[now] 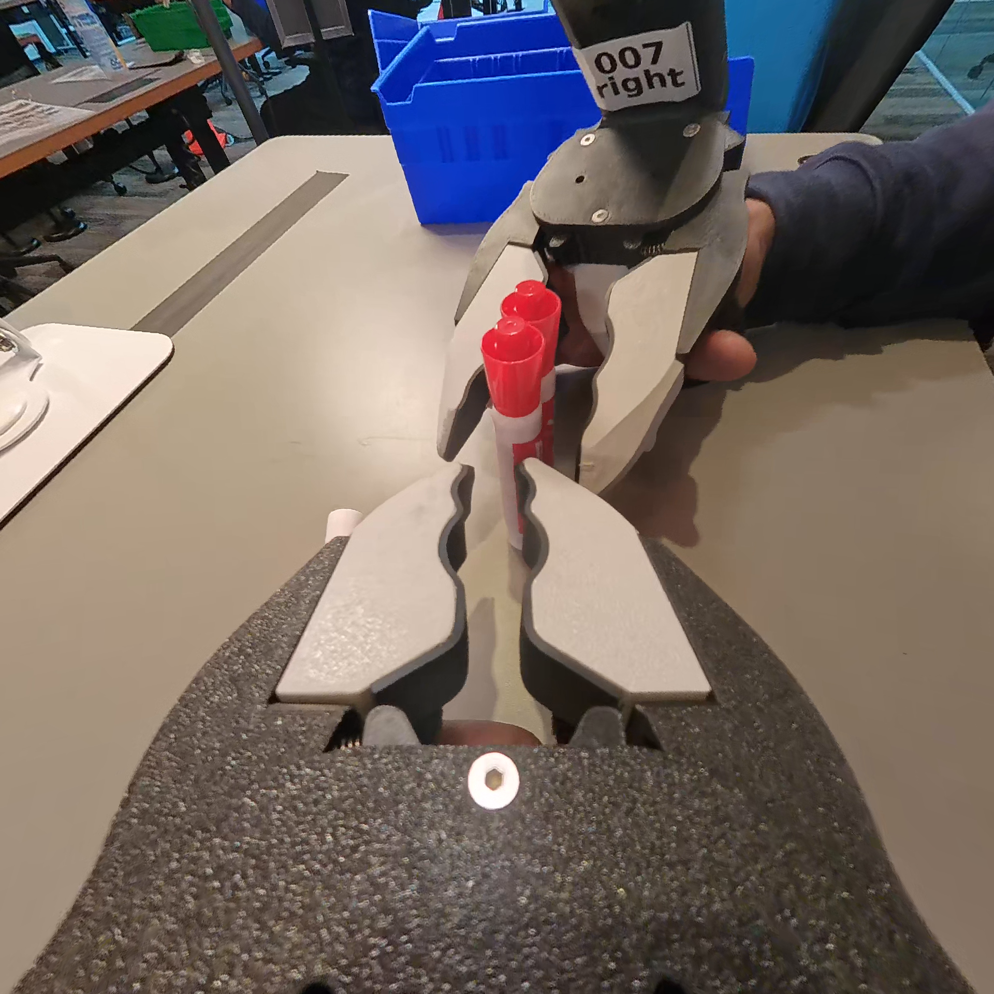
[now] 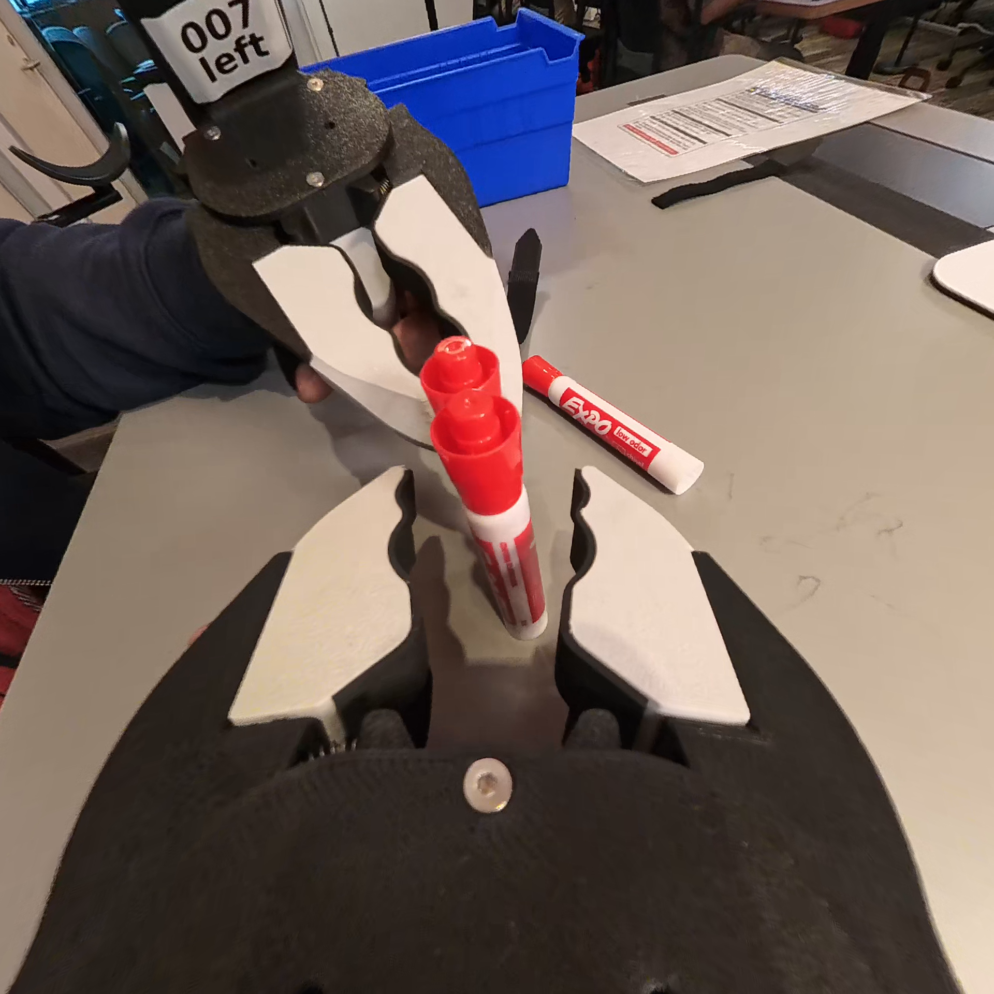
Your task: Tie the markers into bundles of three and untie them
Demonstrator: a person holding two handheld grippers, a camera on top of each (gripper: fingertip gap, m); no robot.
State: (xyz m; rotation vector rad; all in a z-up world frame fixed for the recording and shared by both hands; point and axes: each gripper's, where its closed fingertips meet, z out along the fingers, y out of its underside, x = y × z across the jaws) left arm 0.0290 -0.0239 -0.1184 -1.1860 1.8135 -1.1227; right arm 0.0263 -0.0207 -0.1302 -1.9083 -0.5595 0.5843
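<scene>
Two red-capped markers (image 2: 487, 484) stand upright, caps up and touching one another, on the grey bench between the two grippers; in the right wrist view the nearer one hides all but the cap of the farther one, and their bases are partly covered by the fingers. A third marker (image 2: 610, 425) lies flat on the bench just beyond them, toward the blue bin (image 2: 484, 102) at the far edge; in the left wrist view only its white end shows past that gripper's body. The left gripper (image 1: 495, 473) has its jaws narrowly parted around the lower barrel of the standing marker nearest it: one side looks to be against the barrel, a gap shows on the other, so a firm hold cannot be made out. The right gripper (image 2: 492, 473) has its jaws wide apart, with clear space on both sides of the marker standing between them, holding nothing. A hand (image 1: 723, 344) in a dark sleeve holds each gripper. Two black straps (image 2: 524, 279) lie near the bin, the farther one beside a laminated sheet (image 2: 742, 115) cut off at the edge of the view. A white board (image 1: 80, 387) sits toward the bench's edge, only partly in view.
</scene>
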